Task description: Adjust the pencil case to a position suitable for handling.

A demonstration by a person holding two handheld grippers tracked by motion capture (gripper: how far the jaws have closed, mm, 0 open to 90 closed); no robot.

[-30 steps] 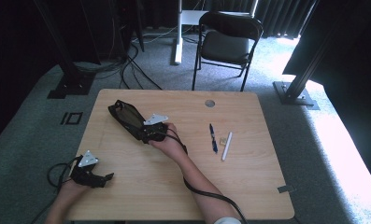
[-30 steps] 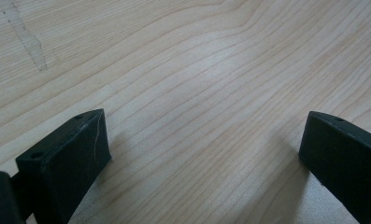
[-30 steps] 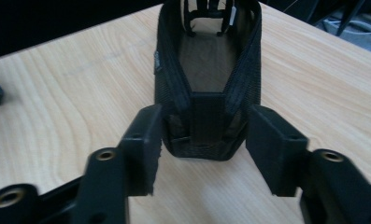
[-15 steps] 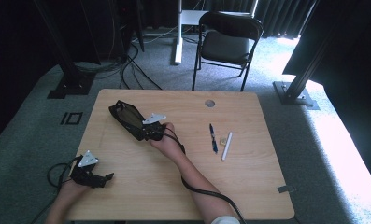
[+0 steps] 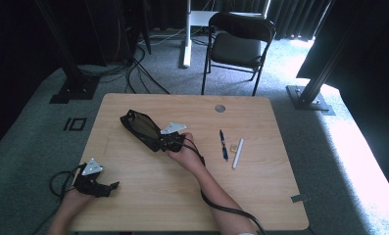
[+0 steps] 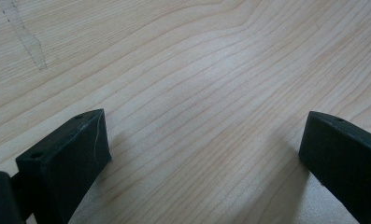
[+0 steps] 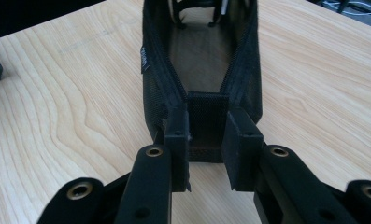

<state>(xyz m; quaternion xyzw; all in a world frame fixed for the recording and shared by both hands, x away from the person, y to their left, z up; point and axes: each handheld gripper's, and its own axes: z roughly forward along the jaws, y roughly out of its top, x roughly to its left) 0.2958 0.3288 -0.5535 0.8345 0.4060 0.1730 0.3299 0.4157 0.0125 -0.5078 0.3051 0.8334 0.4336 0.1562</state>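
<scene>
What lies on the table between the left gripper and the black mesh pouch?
Nothing: in the high view the stretch of table between the left gripper and the black mesh pouch is bare wood.

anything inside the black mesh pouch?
The black mesh pouch is unzipped; its visible floor looks bare. The far end is dim, with unclear shapes. The right gripper grips the near end tab.
</scene>
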